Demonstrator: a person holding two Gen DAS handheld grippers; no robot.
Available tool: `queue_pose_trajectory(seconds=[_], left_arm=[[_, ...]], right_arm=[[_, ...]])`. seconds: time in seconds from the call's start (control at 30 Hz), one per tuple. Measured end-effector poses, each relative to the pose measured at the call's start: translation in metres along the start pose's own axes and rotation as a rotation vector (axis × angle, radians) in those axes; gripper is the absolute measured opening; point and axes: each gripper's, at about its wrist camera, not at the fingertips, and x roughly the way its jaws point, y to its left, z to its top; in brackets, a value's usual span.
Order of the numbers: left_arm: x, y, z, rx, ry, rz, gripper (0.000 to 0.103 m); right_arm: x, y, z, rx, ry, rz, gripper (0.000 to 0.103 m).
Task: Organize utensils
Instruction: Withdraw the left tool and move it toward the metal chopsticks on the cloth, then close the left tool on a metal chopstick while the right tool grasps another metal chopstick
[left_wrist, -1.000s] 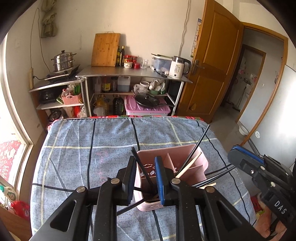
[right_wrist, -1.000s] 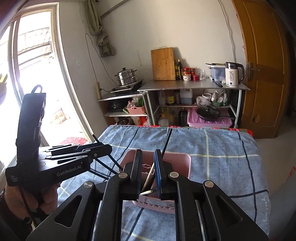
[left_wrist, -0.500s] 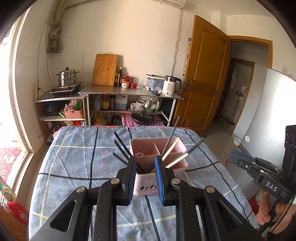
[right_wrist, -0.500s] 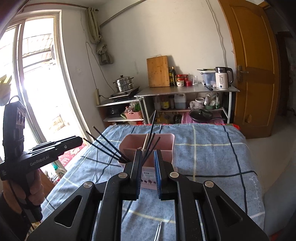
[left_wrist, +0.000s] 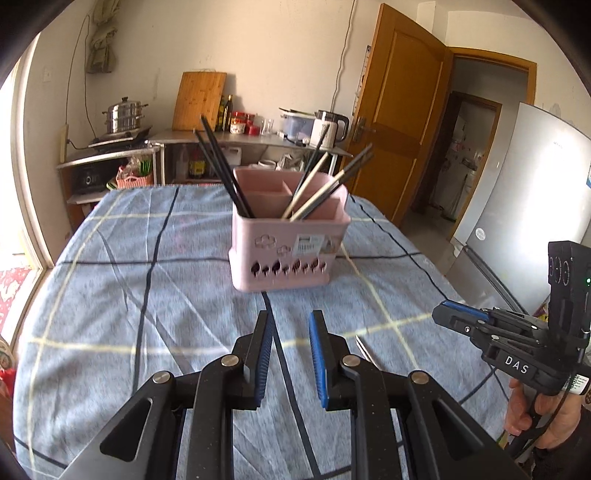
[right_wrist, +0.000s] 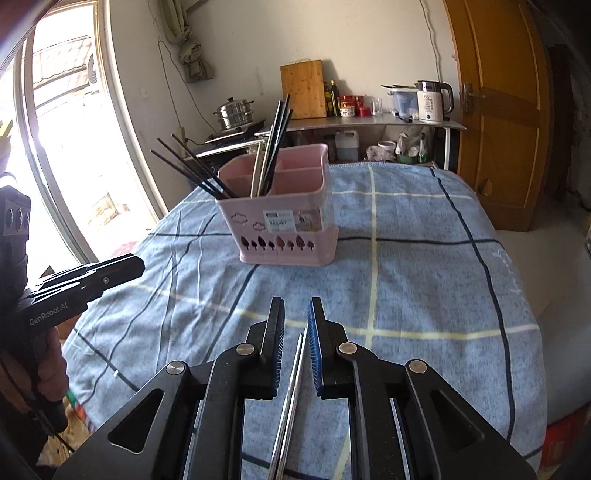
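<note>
Surface: a blue checked cloth (right_wrist: 424, 266) covers it; all items below rest on it.

Organiser: a pink plastic divided utensil basket (right_wrist: 284, 225) stands upright near the middle of the surface, well ahead of both tools.

Contents: black chopsticks (left_wrist: 221, 170) lean out to the left from the left compartment; pale-tipped dark chopsticks (left_wrist: 325, 184) lean out to the right from another compartment.

Loose item: a pair of slim silver metal chopsticks (right_wrist: 291, 398) lies flat on the cloth at the near edge, apart from the basket.

Long axis: it runs from the camera toward the basket, the far tips aimed roughly at the basket.

Right hand-held gripper (right_wrist: 295, 321): jaws narrow and empty; the metal pair shows in the gap between them, with no pad seen pressing on it.

Left hand-held gripper (left_wrist: 291, 332): jaws narrow and empty, only cloth in between.

Handling, judged: the metal pair looks stiff, light and smooth, so likely slippery and prone to roll or splay apart; not fragile.

Hold point, judged: across both sticks together, near mid-length or slightly toward the far end, pads square to the long axis.

Risk, judged: a pinch at one end could let the sticks scissor or slide out.
</note>
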Motion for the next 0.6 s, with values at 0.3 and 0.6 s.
queue_pose_trajectory(seconds=[0.3, 0.6], left_arm=[[0.013, 0.001, -0.036, -0.015, 0.059, 0.002, 0.02], [0.018, 0.0, -0.049, -0.023, 0.09, -0.008, 0.02]], right_arm=[[0.02, 0.0, -0.042, -0.008, 0.101, -0.009, 0.013], [0.044, -0.001, -0.06, -0.004, 0.196, -0.004, 0.013]])
